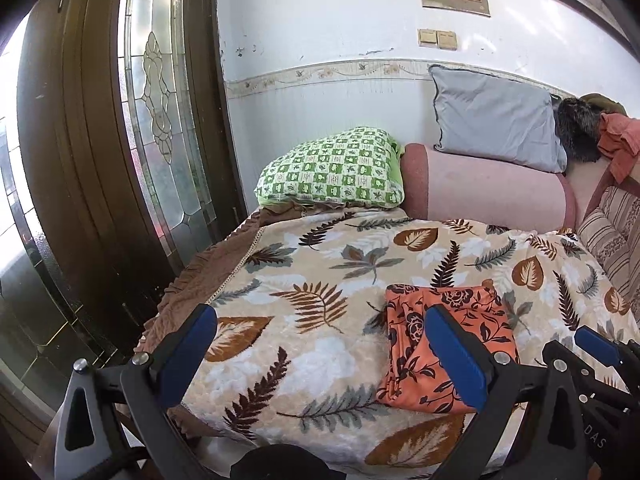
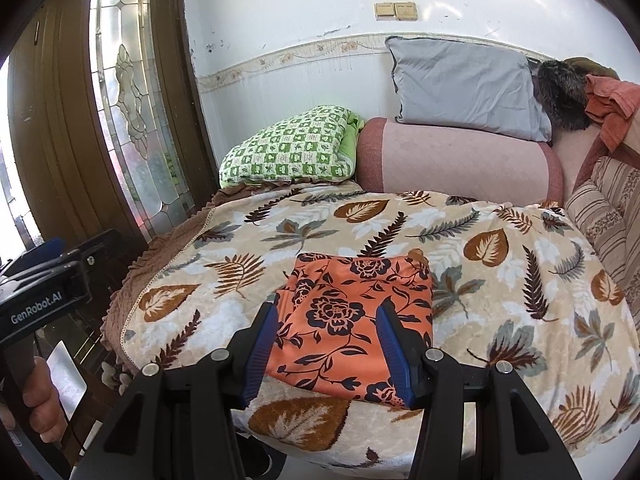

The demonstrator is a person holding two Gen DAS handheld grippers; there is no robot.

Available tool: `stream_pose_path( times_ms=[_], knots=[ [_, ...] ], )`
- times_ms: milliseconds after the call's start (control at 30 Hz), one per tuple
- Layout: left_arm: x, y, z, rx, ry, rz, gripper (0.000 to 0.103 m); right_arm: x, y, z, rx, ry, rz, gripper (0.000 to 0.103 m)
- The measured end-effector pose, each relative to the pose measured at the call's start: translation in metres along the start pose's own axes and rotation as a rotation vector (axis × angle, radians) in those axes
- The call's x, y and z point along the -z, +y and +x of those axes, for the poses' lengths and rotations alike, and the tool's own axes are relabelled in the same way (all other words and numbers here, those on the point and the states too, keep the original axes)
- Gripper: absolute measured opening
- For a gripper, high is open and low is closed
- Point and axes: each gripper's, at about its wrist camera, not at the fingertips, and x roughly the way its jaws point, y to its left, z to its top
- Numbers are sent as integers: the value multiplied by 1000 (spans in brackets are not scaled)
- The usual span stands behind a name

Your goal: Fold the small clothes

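Note:
An orange garment with a dark flower print (image 2: 356, 320) lies folded into a flat rectangle on the leaf-patterned blanket (image 2: 500, 280), near its front edge. It also shows in the left wrist view (image 1: 404, 344). My right gripper (image 2: 327, 312) is open and empty, its blue pads on either side of the garment's near end, just above it. My left gripper (image 1: 320, 320) is open wide and empty, held to the left of the garment, with its right finger (image 1: 452, 352) in front of the cloth. The right gripper's blue tip (image 1: 596, 344) shows at the right edge of the left wrist view.
A green checked pillow (image 2: 292, 148), a pink bolster (image 2: 460, 156) and a grey pillow (image 2: 464, 84) lie at the back by the wall. A striped cushion (image 2: 600, 216) and loose orange cloth (image 2: 612, 104) are at right. A wooden door with glass (image 2: 132, 100) stands at left.

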Motion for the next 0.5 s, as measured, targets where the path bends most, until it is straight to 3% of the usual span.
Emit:
stream_pose_path(
  times_ms=[200,500],
  knots=[
    [-2,-7,9,6,20,11,103,-2,-3,3,-3,2,5,55],
    [-9,-17,51,26,91,-1,103,-9,-20,40,-10,56,41,55]
  ],
)
